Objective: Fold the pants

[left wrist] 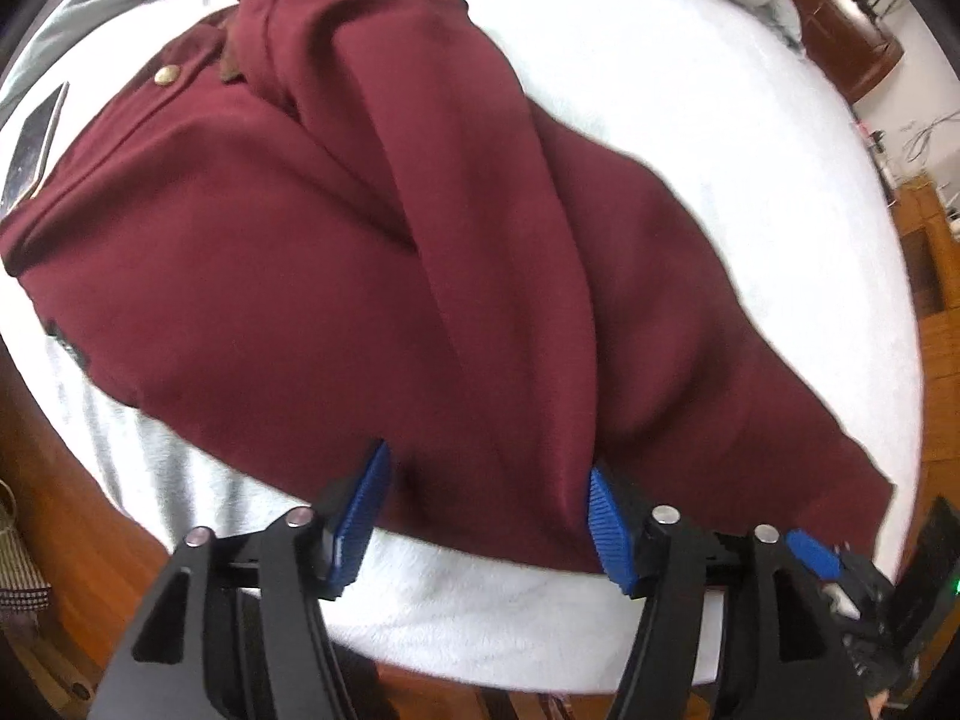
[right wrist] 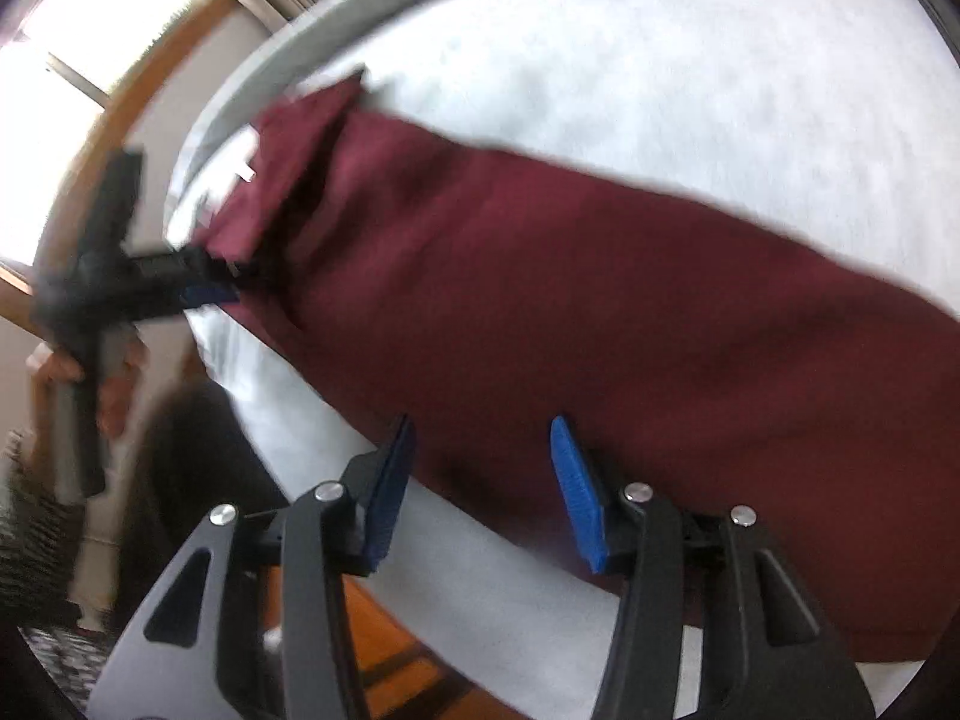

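White bedding covers the bed (left wrist: 750,120), carrying the maroon pants (left wrist: 360,270) folded lengthwise. I hold the left gripper (left wrist: 486,516) and right gripper (right wrist: 480,492) at the near edge, jaws spread around nothing, probably freeing the cloth to settle.

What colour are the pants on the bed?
Dark red, maroon. The pants show best in the left wrist view.

Maroon pants (left wrist: 372,276), white blanket (left wrist: 690,96)
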Available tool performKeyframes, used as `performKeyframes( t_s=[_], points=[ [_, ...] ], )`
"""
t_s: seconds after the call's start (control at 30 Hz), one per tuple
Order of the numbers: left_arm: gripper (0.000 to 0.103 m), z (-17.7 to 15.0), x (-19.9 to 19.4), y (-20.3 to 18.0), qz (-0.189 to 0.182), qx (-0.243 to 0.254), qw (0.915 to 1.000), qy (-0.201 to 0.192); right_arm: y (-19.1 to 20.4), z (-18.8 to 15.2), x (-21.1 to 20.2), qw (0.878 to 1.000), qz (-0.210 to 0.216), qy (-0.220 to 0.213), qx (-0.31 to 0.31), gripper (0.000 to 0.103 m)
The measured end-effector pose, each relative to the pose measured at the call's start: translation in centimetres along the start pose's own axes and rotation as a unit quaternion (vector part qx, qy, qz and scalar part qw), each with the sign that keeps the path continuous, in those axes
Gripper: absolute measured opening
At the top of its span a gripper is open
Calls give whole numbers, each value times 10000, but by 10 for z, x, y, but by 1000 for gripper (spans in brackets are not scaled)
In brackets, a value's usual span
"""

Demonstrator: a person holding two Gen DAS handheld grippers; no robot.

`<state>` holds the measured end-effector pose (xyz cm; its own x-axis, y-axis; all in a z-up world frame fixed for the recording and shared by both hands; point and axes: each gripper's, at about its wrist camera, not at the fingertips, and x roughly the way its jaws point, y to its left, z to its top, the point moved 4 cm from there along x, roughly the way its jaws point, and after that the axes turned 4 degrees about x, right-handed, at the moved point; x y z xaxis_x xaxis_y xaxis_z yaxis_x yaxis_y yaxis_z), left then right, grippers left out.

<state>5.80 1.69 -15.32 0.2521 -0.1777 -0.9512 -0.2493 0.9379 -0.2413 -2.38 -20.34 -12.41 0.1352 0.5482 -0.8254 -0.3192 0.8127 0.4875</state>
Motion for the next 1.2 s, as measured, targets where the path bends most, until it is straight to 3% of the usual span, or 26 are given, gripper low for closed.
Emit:
performKeyframes(
  t_s=[0.07,0.17,0.3,0.33,0.37,0.5,0.67,0.77,0.93,1.0,1.07,1.13,1.2],
  points=[
    [71,0,-9,9,-239,-119,9996,-15,14,22,-4,9995,283,-80,-73,48],
    [71,-3,-13,20,-604,-222,9979,106,40,56,11,9991,251,-15,-341,48],
    [70,-3,-23,58,-434,-376,9983,-125,81,103,52,9975,412,178,-552,48],
    [70,0,-29,65,-327,-377,9986,-191,87,109,62,9975,387,230,-550,48],
    [70,4,-33,81,90,-365,9987,-337,94,115,71,9971,421,278,-563,48],
    [70,22,-27,134,1043,-456,9915,-626,119,132,109,9947,789,520,-399,48],
    [74,35,-9,175,422,-787,9953,-375,128,156,141,9910,1122,725,43,54],
    [76,36,-12,175,338,-647,9966,-389,127,169,162,9881,1238,851,338,54],
    [76,34,-17,175,97,-662,9971,-370,131,192,187,9703,2023,876,1001,54],
    [76,39,-31,186,-18,-687,9967,-431,133,200,193,9661,2144,846,1159,46],
    [76,39,-42,192,-26,-678,9964,-508,140,205,197,9656,2231,774,1088,23],
    [76,45,-52,194,3,-686,9957,-619,152,206,193,9703,2176,651,833,13],
    [76,44,-68,195,-51,-710,9946,-751,171,202,186,9764,2084,461,340,13]
  ],
)
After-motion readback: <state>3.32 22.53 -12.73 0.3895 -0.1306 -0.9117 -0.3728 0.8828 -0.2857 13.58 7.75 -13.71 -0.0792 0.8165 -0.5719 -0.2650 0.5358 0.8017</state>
